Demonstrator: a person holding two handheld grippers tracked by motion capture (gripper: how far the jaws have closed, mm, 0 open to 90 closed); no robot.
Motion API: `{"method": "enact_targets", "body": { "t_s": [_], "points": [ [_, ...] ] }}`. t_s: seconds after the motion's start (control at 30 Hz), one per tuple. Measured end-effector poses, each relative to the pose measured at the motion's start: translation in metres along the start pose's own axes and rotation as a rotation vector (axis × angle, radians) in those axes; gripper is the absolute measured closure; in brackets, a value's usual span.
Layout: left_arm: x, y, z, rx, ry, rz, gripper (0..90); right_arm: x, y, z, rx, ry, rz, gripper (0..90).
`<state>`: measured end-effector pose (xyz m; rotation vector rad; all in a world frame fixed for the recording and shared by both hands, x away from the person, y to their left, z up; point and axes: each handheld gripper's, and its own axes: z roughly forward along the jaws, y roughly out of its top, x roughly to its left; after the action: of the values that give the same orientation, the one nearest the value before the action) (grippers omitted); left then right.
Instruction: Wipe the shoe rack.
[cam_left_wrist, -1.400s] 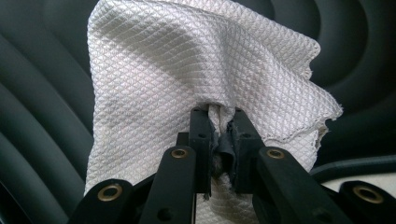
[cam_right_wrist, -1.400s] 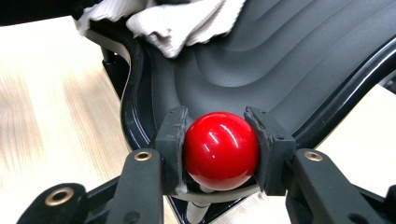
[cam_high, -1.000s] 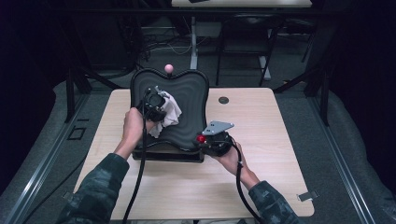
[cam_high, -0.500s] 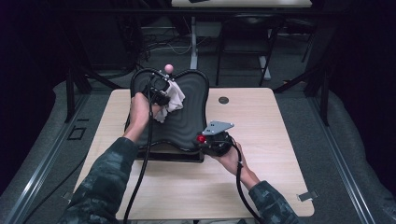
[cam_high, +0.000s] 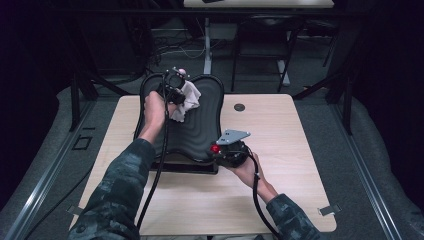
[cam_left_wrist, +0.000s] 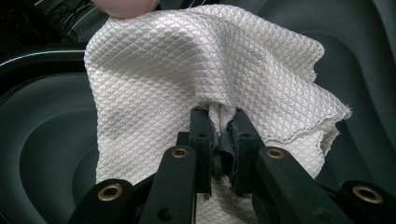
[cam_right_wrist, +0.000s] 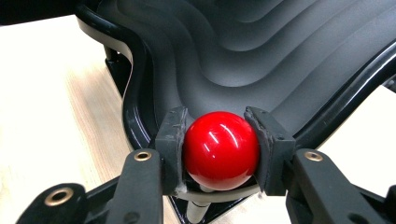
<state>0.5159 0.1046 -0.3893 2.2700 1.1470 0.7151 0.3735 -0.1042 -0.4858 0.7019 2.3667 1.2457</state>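
Item: black contoured tray (cam_high: 197, 135) with stepped ridges, standing on a pale wooden counter (cam_high: 280, 200), its long axis running away from the person, far end raised. Item: white quilted cloth (cam_high: 186, 100), bunched, lying on the tray's far left part near the rim; in the left gripper view the cloth (cam_left_wrist: 201, 65) spreads up and out from the fingers over the dark ridges. Item: left gripper (cam_high: 172, 90), fingers (cam_left_wrist: 201, 135) pressed together on a fold of the cloth, pinching it at its near edge, so the cloth lies ahead of the fingers toward the far rim. Item: right gripper (cam_high: 227, 150), at the tray's near right corner, fingers (cam_right_wrist: 170, 144) closed on either side of a red ball (cam_right_wrist: 220, 149) that sits on a short stem at that corner; the pads touch the ball left and right. Item: pink ball (cam_high: 182, 72), at the tray's far rim just beyond the left gripper, partly hidden. Item: small dark disc (cam_high: 239, 107) on the counter, right of the tray, well apart from both hands. Judgement: wiping in hand, the right gripper steadying the tray by the red ball while the left works the cloth; the unwiped run of ridges lies toward the person and to the right of the cloth, along the long axis, and the left hand is the nearer one for it
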Motion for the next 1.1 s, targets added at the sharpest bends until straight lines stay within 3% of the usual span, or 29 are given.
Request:
{"method": "enact_targets", "body": {
  "t_s": [0.1,0.17,0.4,0.5,0.67,0.77,0.87,1.1],
  "points": [
    [0.000,-0.001,0.000,0.005,0.004,0.004,82.7,0.000,0.000,-0.001,0.001,-0.002,-0.002,56.3],
    [0.001,-0.003,0.000,0.002,-0.002,-0.002,82.8,0.000,0.000,-0.003,-0.002,0.021,-0.002,54.0],
    [0.001,-0.008,-0.002,0.007,-0.009,-0.004,82.9,0.001,-0.003,-0.015,0.008,-0.027,-0.028,59.0],
    [-0.002,-0.012,-0.003,0.012,0.005,0.018,82.9,0.003,-0.005,-0.015,-0.007,-0.030,-0.031,59.7],
    [-0.005,-0.024,-0.007,0.016,-0.005,0.028,82.9,0.001,-0.008,-0.013,-0.029,-0.010,-0.036,60.0],
    [-0.005,-0.033,-0.009,0.026,-0.013,0.032,82.8,0.002,-0.007,-0.014,-0.012,-0.027,-0.036,60.1],
    [-0.007,-0.043,-0.011,0.028,-0.029,0.037,82.8,0.002,-0.008,-0.011,-0.035,-0.025,-0.034,60.1],
    [-0.022,-0.064,-0.017,0.032,-0.063,0.065,82.7,0.002,-0.008,-0.011,-0.028,-0.032,-0.035,60.2]
  ]
}}
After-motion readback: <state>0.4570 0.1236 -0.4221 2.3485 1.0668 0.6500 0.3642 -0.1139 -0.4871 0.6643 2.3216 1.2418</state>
